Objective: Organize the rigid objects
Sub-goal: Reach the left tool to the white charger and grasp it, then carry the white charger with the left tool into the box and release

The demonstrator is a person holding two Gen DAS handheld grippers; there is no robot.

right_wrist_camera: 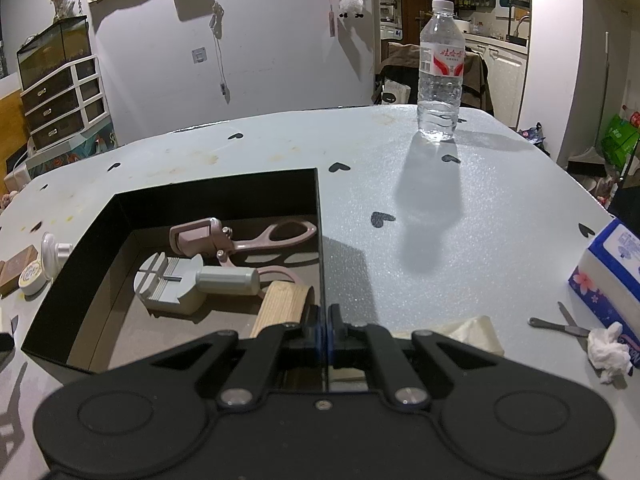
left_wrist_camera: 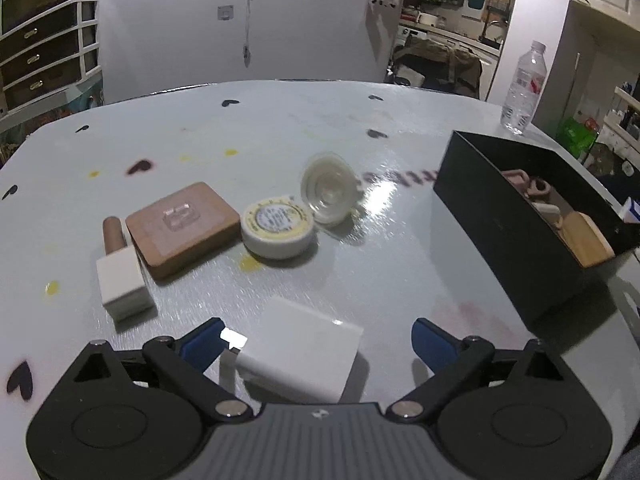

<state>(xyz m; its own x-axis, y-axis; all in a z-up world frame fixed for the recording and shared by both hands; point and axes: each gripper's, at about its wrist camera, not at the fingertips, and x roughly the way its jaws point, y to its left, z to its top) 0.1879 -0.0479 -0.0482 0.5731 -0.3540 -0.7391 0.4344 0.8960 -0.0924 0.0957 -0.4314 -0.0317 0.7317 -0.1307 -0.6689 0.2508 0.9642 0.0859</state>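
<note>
1. While steadying the black box (right_wrist_camera: 224, 200) by its wall, right gripper (right_wrist_camera: 323, 332) clamped shut on that edge.
2. Left gripper (left_wrist_camera: 316, 340) wide open around the white adapter (left_wrist_camera: 298, 354) on the tabletop (left_wrist_camera: 400, 248), not pressing, ready for pickup.

- A clear water bottle (right_wrist_camera: 441, 76) stood upright at twelve o'clock on the table (right_wrist_camera: 460, 240).
- A tissue box (right_wrist_camera: 610, 276), small metal tool (right_wrist_camera: 560, 326) and crumpled tissue (right_wrist_camera: 608, 352) lay at three o'clock.

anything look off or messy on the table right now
The round white-and-yellow cream jar sits with its clear flip lid standing open. Yellow stains spot the grey tabletop, and a crumpled white tissue lies by the blue tissue pack.
</note>
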